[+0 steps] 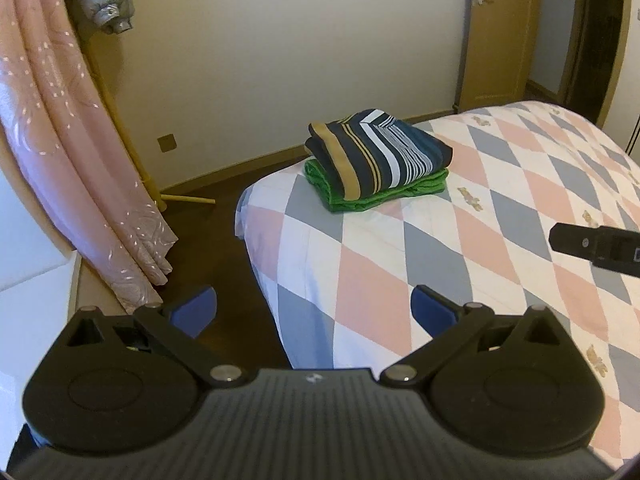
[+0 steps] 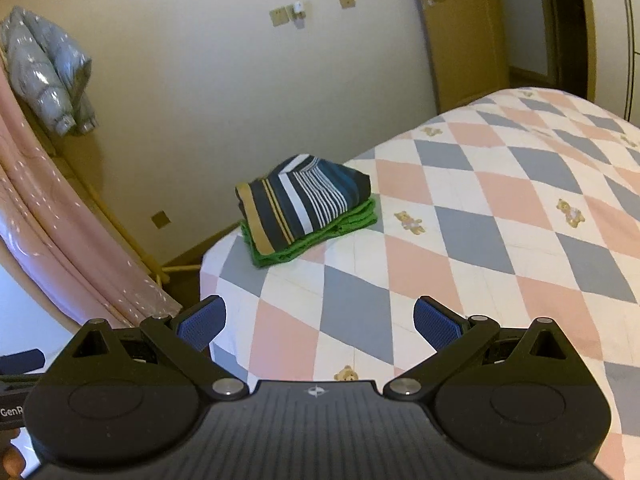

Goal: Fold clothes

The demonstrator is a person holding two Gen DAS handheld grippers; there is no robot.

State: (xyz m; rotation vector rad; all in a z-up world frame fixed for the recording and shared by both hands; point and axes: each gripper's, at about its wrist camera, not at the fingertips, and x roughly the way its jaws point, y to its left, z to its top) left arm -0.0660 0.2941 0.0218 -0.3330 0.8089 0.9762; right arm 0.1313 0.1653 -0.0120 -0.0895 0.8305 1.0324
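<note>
Striped garment (image 1: 380,152) atop green garment (image 1: 400,196)

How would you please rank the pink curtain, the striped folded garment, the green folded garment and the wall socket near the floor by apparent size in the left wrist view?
1. Pink curtain, though nearness to the camera enlarges it.
2. Striped folded garment.
3. Green folded garment, mostly covered by the striped one.
4. Wall socket.

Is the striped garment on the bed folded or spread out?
Folded. The striped garment forms a compact stack on the green garment, layered edges showing.
</note>
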